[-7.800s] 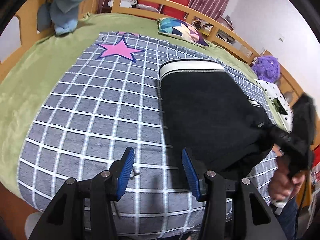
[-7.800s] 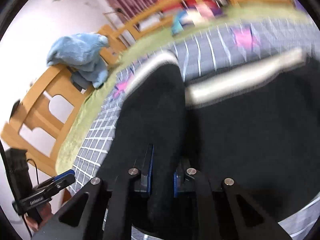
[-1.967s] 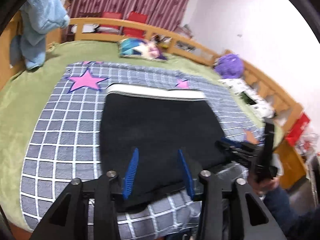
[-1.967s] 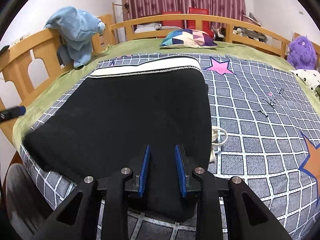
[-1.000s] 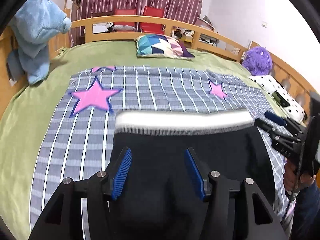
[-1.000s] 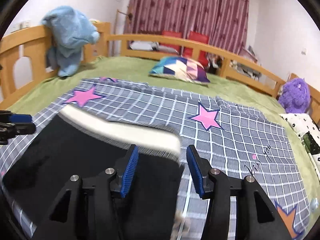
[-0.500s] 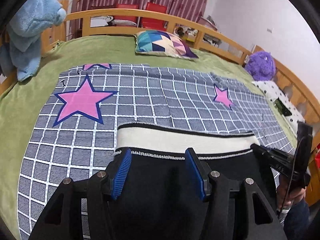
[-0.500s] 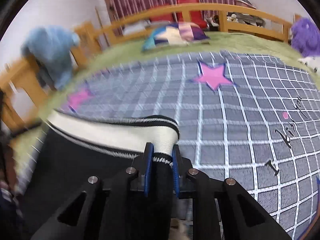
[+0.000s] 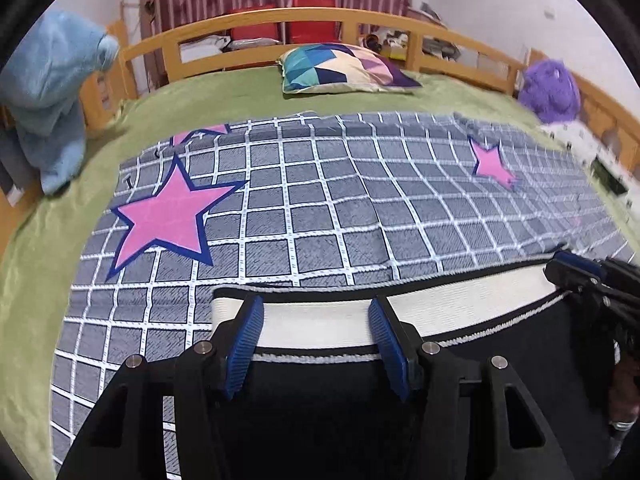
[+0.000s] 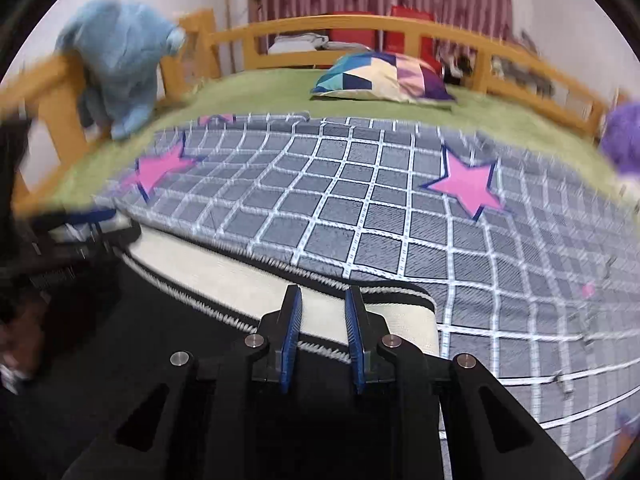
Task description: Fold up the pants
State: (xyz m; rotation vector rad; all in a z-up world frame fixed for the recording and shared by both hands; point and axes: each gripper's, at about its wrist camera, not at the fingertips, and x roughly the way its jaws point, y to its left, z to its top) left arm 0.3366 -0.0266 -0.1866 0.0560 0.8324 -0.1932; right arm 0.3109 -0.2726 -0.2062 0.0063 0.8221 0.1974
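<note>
The black pants with a white waistband lie on the grey checked blanket. My left gripper is open, its blue pads either side of the waistband's left end. My right gripper has its pads close together on the waistband at its right end. The pants fill the lower left of the right wrist view. The right gripper also shows in the left wrist view, and the left gripper in the right wrist view.
A patterned pillow lies at the far side on the green bedspread. A blue plush hangs on the wooden rail at left. A purple plush sits at right.
The waistband has come toward me, off the far part of the blanket. My left gripper stays open at its left end. My right gripper's pads stand slightly wider than half a second ago.
</note>
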